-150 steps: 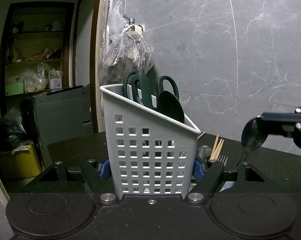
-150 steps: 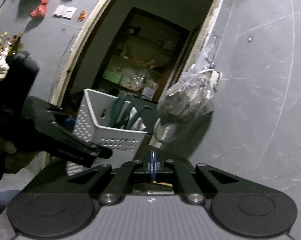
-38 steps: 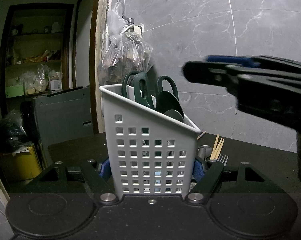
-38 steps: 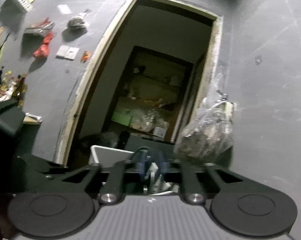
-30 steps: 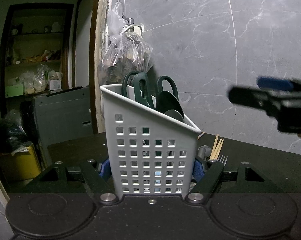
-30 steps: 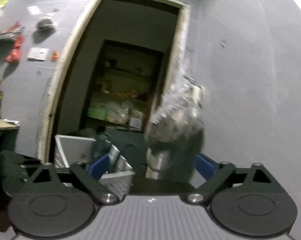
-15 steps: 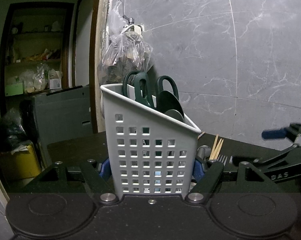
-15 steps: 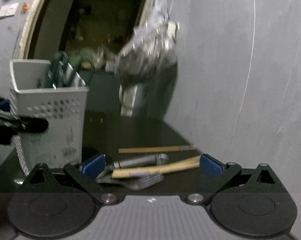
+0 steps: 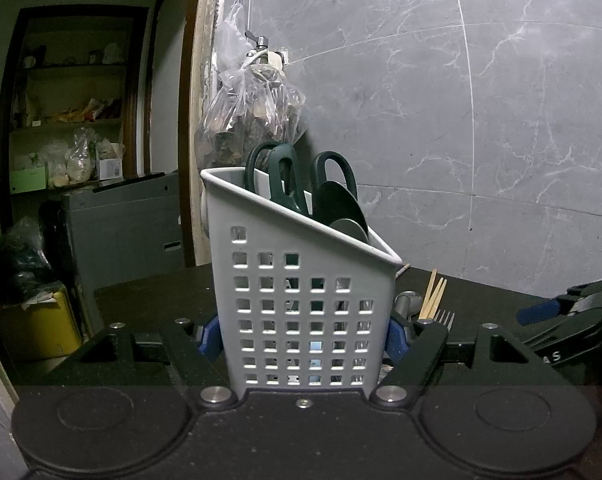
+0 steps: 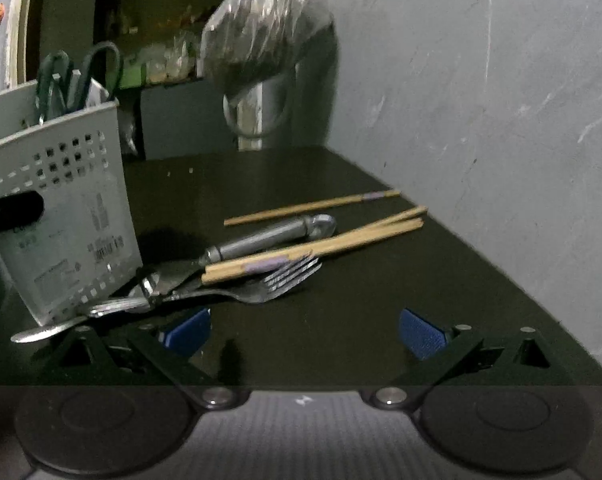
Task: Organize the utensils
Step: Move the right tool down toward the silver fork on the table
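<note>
Letters "AS" on right gripper (image 9: 557, 336), caddy (image 10: 65, 216) label print unreadable

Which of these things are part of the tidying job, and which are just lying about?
Part of the job:
white basket, held by left claw
scissors
fork
chopsticks
metal-handled tool
open right claw

Just lying about:
plastic bag hanging on wall
yellow bin

A white perforated utensil caddy (image 9: 305, 312) stands upright on the dark table, holding green-handled scissors (image 9: 285, 176) and dark spoon bowls. Just beside its base lies a loose pile: a fork (image 10: 277, 280), paired wooden chopsticks (image 10: 317, 246), a metal-handled tool (image 10: 269, 236), and a single chopstick (image 10: 313, 207) apart.
</note>
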